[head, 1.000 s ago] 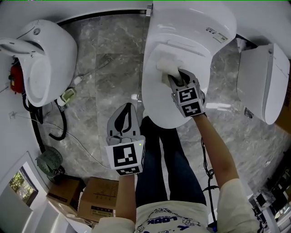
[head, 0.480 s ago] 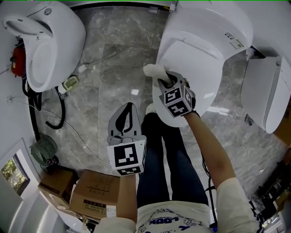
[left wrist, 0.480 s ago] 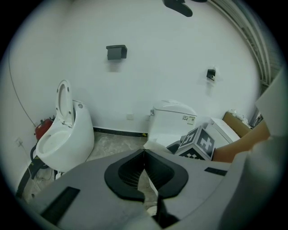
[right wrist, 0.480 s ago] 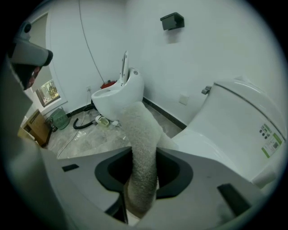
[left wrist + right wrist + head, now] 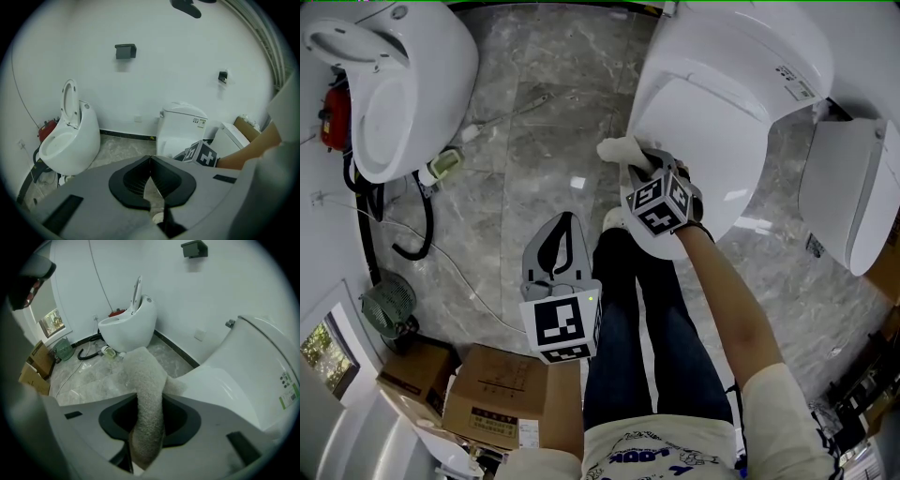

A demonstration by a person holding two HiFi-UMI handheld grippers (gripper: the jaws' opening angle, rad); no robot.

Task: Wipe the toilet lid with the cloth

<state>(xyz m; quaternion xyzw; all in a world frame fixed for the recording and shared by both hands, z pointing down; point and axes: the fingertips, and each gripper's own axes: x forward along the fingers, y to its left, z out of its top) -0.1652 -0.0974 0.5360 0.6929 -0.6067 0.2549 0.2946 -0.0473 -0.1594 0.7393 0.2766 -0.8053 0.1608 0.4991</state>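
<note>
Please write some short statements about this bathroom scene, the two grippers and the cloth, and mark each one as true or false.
1. The right gripper is shut on the off-white fluffy cloth. True.
2. The left gripper holds a second cloth. False: its jaws are together with nothing between them.
3. The cloth is at the edge of the closed white toilet lid. True.
4. The second white toilet has its lid down. False: its lid stands raised.
5. The brown cardboard boxes sit on the closed lid. False: they are on the grey marble floor.
</note>
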